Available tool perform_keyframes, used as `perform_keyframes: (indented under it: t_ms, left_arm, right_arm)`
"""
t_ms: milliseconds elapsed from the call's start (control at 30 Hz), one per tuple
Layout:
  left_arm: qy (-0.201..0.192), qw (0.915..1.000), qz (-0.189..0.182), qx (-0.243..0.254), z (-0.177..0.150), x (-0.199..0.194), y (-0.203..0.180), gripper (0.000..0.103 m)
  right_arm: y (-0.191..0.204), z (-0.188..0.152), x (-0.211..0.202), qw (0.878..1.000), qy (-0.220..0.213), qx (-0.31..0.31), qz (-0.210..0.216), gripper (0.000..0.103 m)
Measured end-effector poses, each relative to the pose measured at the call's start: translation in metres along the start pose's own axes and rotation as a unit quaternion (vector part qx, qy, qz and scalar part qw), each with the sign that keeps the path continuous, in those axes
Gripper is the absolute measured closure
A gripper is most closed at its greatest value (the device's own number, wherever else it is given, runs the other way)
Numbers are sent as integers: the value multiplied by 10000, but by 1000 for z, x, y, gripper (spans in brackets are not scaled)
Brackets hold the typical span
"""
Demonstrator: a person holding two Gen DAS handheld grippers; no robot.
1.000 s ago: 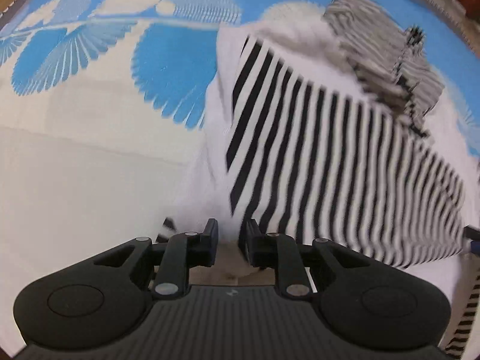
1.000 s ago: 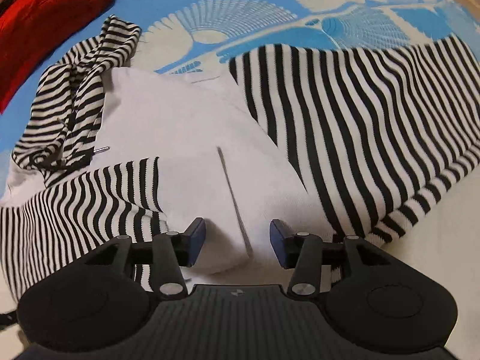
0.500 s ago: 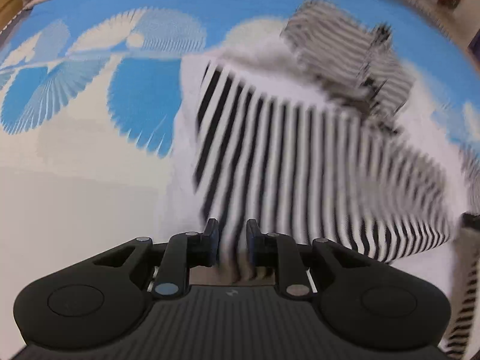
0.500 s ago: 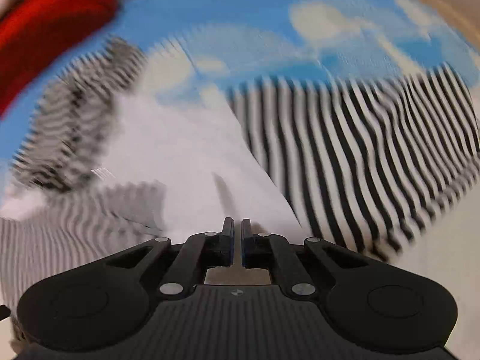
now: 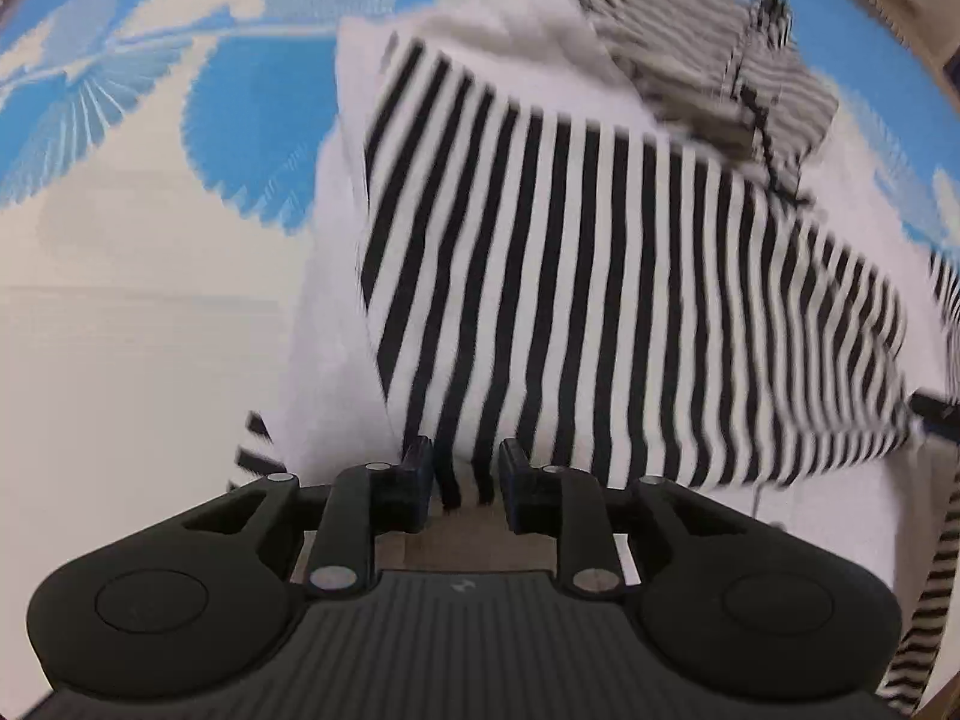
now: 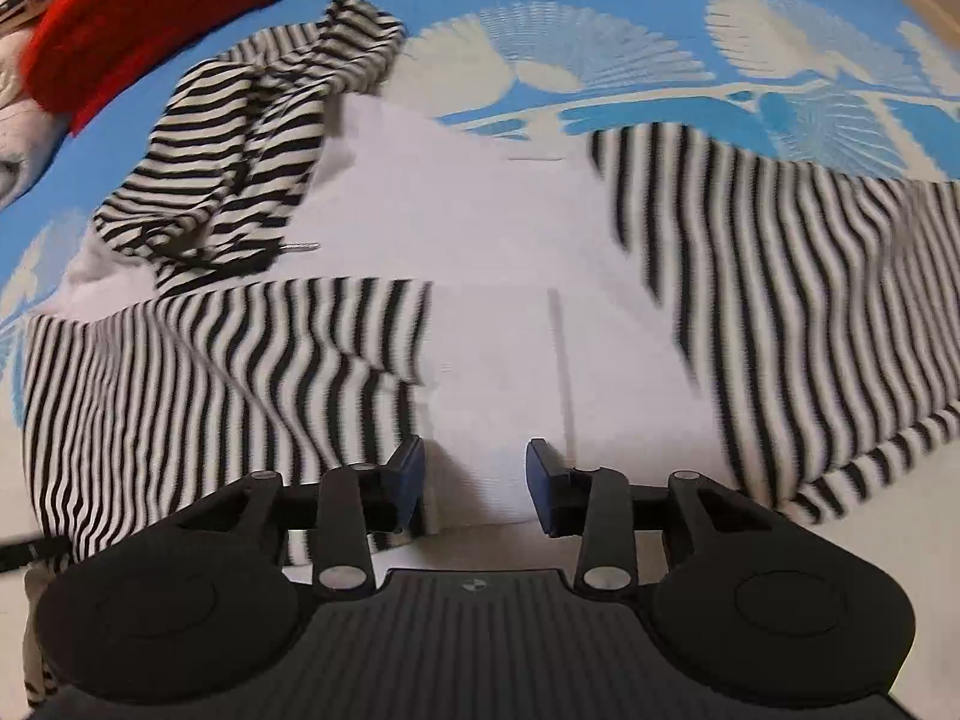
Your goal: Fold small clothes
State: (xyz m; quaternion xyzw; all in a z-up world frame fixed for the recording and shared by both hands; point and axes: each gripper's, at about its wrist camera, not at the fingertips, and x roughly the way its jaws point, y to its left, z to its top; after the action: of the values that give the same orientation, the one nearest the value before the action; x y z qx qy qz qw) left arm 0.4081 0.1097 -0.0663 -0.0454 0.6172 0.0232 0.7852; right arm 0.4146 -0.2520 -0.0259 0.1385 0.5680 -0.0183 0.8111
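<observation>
- The small hooded top (image 6: 498, 300), white body with black-and-white striped sleeves and hood, lies spread on a blue-and-cream patterned cloth (image 6: 600, 18); it seems laid flat so the sides can be turned inward
- One striped sleeve (image 5: 600, 300) is folded across the white body, probably to narrow the garment before the next fold; the other sleeve (image 6: 810, 300) sits at the right in the right wrist view
- The left claw (image 5: 462, 477) points down over the near edge of that sleeve; striped cloth hangs between its fingers, which have just been opening, and I cannot tell whether they pinch it
- The right claw (image 6: 474, 480) hovers at the white hem, its fingers apart and just opening, with cloth between them but not pressed (a release, by the look)
- A red garment (image 6: 156, 18) waits at the far corner
- No brand or readable writing shows; only a small emblem on each claw body
</observation>
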Motion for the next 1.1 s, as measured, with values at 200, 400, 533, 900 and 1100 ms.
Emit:
perform_keyframes:
  t_ms: [200,400,533,900,1100]
  left_arm:
    - [-727,9972,-25,189,10,-48,-21,65]
    - [-1235,9913,46,459,12,-79,-52,59]
    - [-1201,9908,32,623,9,-77,-74,59]
    - [-1236,9874,11,985,5,-67,-99,59]
    - [-1225,9871,60,1025,6,-64,-105,59]
  right_arm:
    - [-26,9,-26,9987,-335,384,-14,58]
    - [-66,16,-49,9948,-759,667,-164,57]
    - [-105,19,-61,9886,-1044,997,-435,58]
    - [-227,13,-85,9563,-1677,2202,-940,84]
    - [-290,2,-78,9321,-1723,3008,-1053,87]
